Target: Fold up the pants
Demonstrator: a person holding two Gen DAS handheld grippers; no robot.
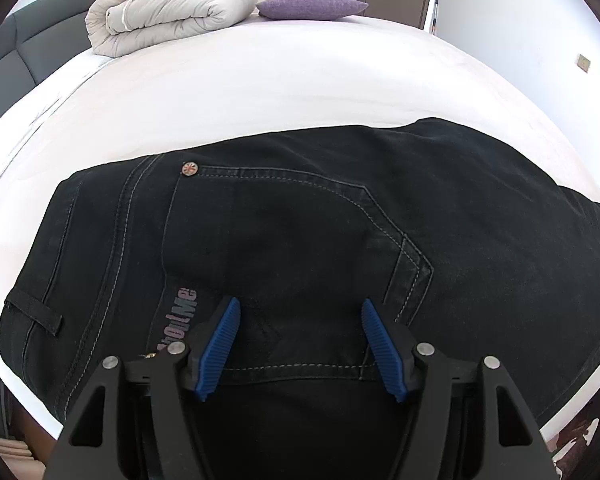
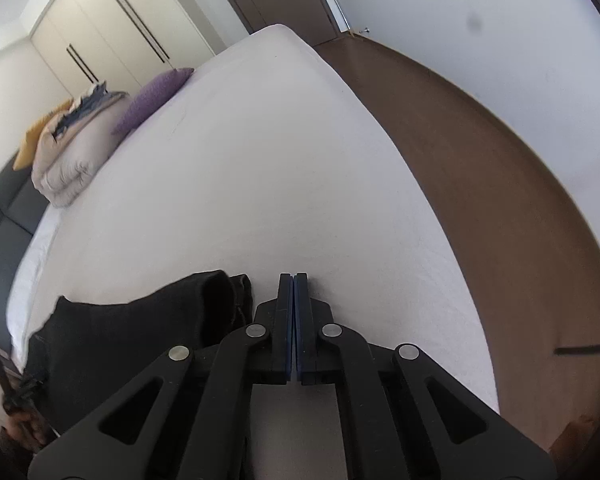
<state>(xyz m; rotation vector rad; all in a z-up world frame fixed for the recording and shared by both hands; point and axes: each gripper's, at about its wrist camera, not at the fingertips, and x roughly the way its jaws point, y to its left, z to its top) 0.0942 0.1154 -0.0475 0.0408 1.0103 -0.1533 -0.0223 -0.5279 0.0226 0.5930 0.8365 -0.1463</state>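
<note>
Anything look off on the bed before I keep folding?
Only one thing: the right tool is shut on nothing, beside the pants' edge. The left tool is open over the back pocket.

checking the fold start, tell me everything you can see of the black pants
The black pants are dark denim with pale contrast stitching, lying flat on the white bed sheet, seat side up. A back pocket shows, with a small round rivet at its corner, a belt loop and printed lettering beside the pocket. The open left gripper hovers over the pocket, not clamping cloth. In the right wrist view, a bunched end sits beside the empty, shut right gripper.
</note>
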